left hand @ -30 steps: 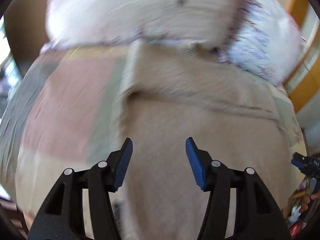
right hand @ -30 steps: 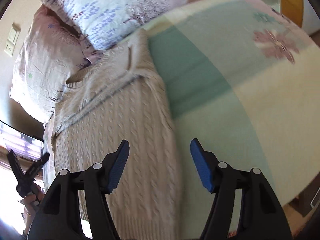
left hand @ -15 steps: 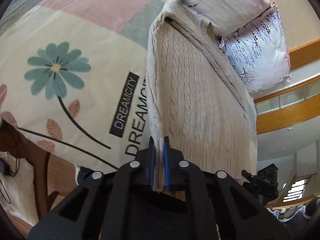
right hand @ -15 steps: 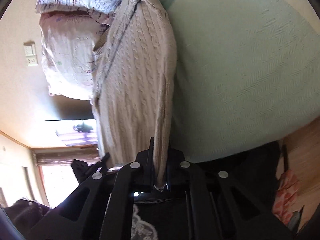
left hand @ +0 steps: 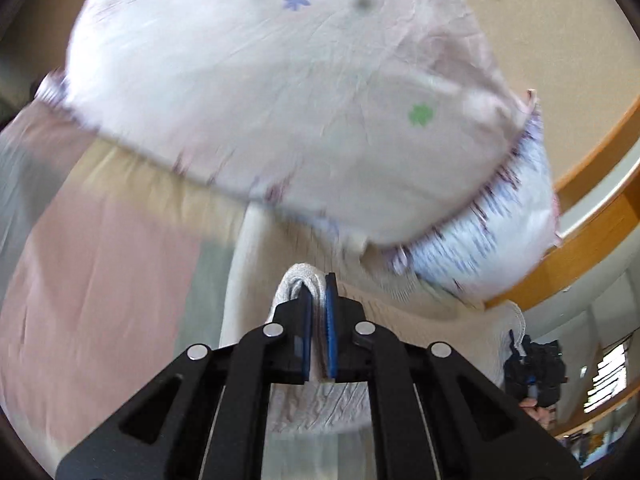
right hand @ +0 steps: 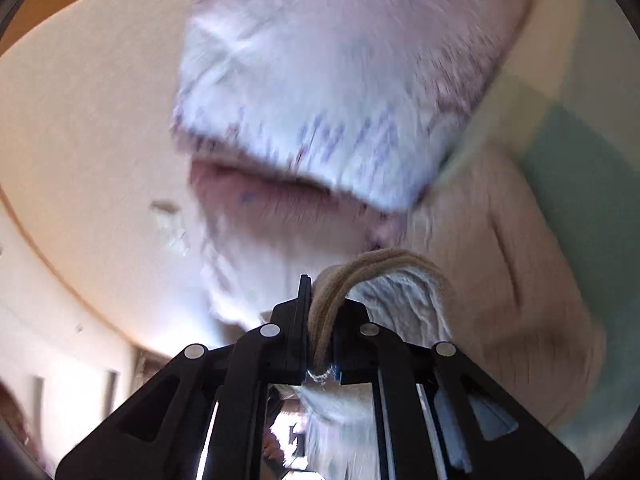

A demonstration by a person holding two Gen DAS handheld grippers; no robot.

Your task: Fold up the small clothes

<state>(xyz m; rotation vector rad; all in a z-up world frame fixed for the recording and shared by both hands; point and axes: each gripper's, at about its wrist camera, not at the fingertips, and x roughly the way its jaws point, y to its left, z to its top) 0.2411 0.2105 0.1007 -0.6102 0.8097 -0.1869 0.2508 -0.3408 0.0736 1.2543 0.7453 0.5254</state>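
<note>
Both tools pinch the cream cable-knit sweater [left hand: 420,320]: the left gripper [left hand: 319,308] clamps a bunched hem fold, the right gripper [right hand: 320,320] another. Its body lies on the patchwork bedspread [left hand: 100,280], below a pale floral pillow [left hand: 280,100].

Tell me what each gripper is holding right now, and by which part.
Both hold the cream cable-knit sweater: left gripper and right gripper are each shut on a bunched fold of its edge.
</note>
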